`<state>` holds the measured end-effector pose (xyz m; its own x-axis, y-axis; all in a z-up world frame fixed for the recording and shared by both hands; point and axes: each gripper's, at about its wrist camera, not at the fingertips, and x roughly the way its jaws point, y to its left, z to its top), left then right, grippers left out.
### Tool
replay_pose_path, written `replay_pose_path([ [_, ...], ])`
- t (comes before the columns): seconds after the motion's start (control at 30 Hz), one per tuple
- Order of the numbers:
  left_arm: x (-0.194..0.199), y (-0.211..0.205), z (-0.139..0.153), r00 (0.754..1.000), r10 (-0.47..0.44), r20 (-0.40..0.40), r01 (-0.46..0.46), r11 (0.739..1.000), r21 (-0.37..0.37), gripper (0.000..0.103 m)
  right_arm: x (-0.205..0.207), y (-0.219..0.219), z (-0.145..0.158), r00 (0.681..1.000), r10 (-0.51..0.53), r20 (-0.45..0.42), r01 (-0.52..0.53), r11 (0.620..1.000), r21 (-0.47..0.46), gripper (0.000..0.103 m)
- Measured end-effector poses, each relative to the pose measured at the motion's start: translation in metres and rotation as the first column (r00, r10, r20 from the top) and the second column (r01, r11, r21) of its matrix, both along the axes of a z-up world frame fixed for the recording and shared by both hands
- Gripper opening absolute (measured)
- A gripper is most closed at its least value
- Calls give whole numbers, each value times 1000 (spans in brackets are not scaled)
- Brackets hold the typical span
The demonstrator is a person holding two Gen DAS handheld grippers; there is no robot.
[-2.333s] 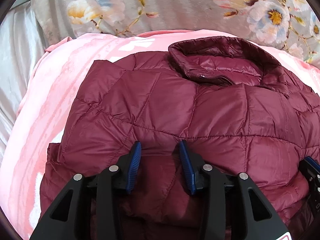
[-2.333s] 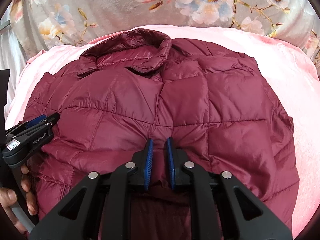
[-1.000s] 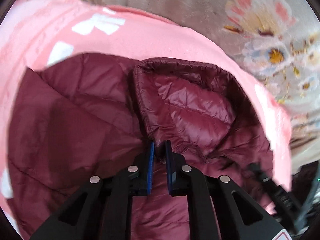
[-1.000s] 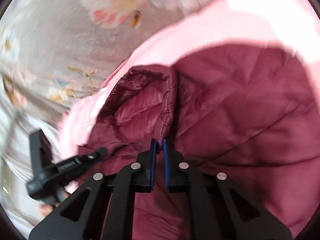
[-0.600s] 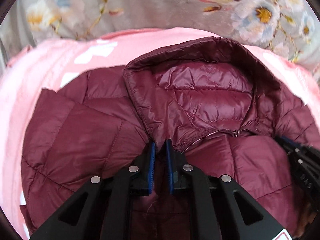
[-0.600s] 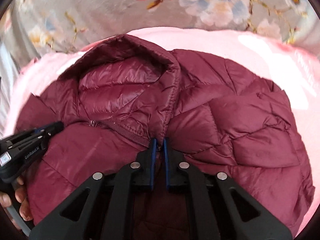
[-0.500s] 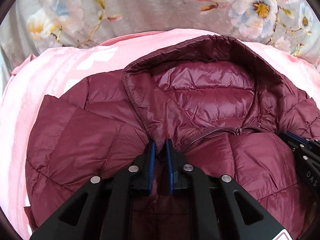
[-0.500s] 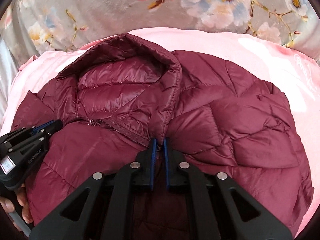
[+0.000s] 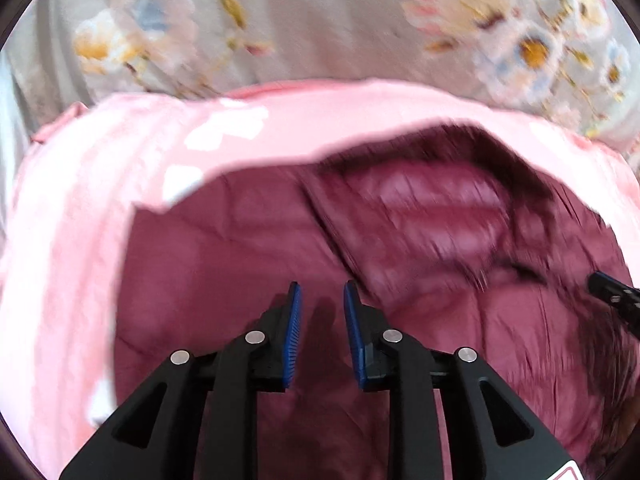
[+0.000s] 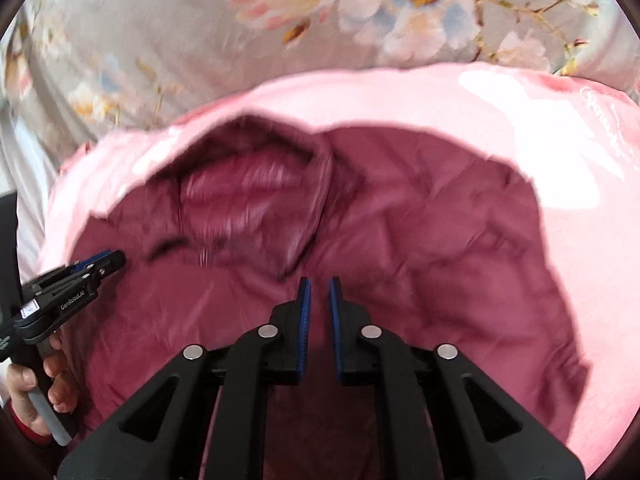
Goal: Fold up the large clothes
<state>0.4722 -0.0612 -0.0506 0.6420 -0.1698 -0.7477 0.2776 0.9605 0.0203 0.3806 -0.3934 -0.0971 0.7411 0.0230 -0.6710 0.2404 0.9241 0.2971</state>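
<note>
One grey floral sheet [image 10: 168,40] fills the background, printed with pale blossoms. On it lies one pink blanket [image 9: 80,208], and on that blanket rests one maroon quilted down jacket [image 10: 440,248], lying puffy and rumpled with its hood [image 9: 432,204] opened upward toward the far edge, the shiny lining showing; both views are blurred. Two handheld grippers are over the jacket. The left gripper [image 9: 322,300] has its blue-padded jaws apart with a clear gap and nothing between them, only jacket fabric below. The right gripper [image 10: 319,292] has its jaws parted by a narrower gap, likewise holding nothing. In the right wrist view, one hand [image 10: 36,384] grips the left tool's handle at the jacket's left edge.
</note>
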Motion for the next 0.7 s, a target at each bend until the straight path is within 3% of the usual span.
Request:
replay_pose_path([
  [0.1,30,-5,22,999,33,7,-33,999,-17,22,28,-14,21,998,-44,45,42,998,37,11],
  [0.23,79,-12,40,994,88,-66,-97,985,-142,22,68,-26,31,993,-88,80,82,994,75,11],
  [0.33,111,-19,41,984,142,-111,-161,969,-190,22,97,-32,30,989,-117,87,107,988,109,11],
  [0.43,132,-31,24,974,170,-150,-192,971,-143,22,121,-29,17,993,-106,42,101,990,103,11],
  [0.53,131,-39,-3,968,137,-212,-162,981,-106,22,128,-18,1,999,-52,-14,53,996,67,11],
  [0.7,111,-38,-25,982,97,-161,-97,995,5,26,113,-15,-20,997,-23,-73,21,999,-25,8],
])
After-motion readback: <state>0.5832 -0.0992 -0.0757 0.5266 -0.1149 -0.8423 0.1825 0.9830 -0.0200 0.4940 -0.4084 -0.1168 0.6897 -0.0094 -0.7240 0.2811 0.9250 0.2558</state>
